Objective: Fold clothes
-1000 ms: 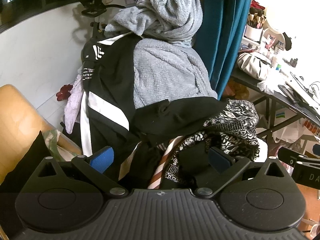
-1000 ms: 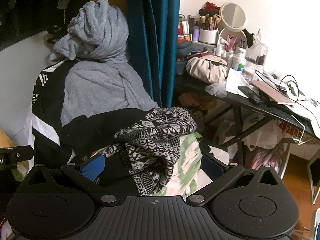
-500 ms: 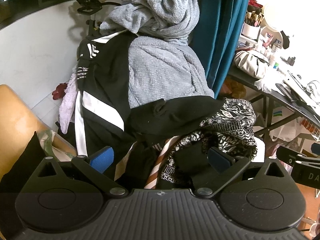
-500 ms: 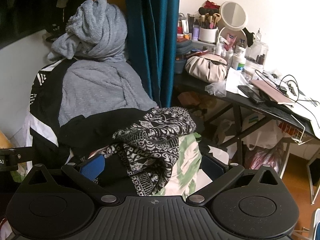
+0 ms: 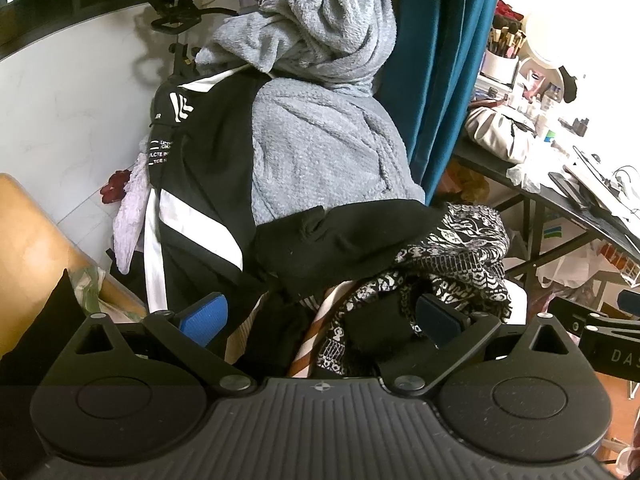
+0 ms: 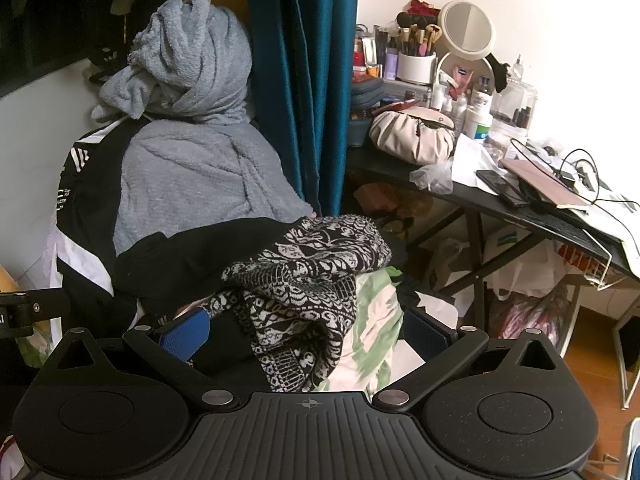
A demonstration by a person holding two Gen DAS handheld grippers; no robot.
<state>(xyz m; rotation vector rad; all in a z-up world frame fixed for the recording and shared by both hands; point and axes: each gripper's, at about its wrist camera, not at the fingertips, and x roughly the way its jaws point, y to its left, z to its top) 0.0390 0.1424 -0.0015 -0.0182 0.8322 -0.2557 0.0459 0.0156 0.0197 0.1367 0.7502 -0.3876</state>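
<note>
Both my claws, left claw (image 5: 320, 316) and right claw (image 6: 306, 330), gape wide and empty, and over the last second they have only crept closer to the pile. The black-and-white patterned garment (image 6: 308, 264) fills twelve o'clock, the grey fleece robe (image 6: 188, 176) beyond at eleven. Folding hasn't begun; I judge this still the approach.

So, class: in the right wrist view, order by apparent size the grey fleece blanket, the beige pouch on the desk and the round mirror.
1. Grey fleece blanket, by far the largest.
2. Beige pouch.
3. Round mirror, slightly smaller; it stands further back, so this is unsure.
</note>
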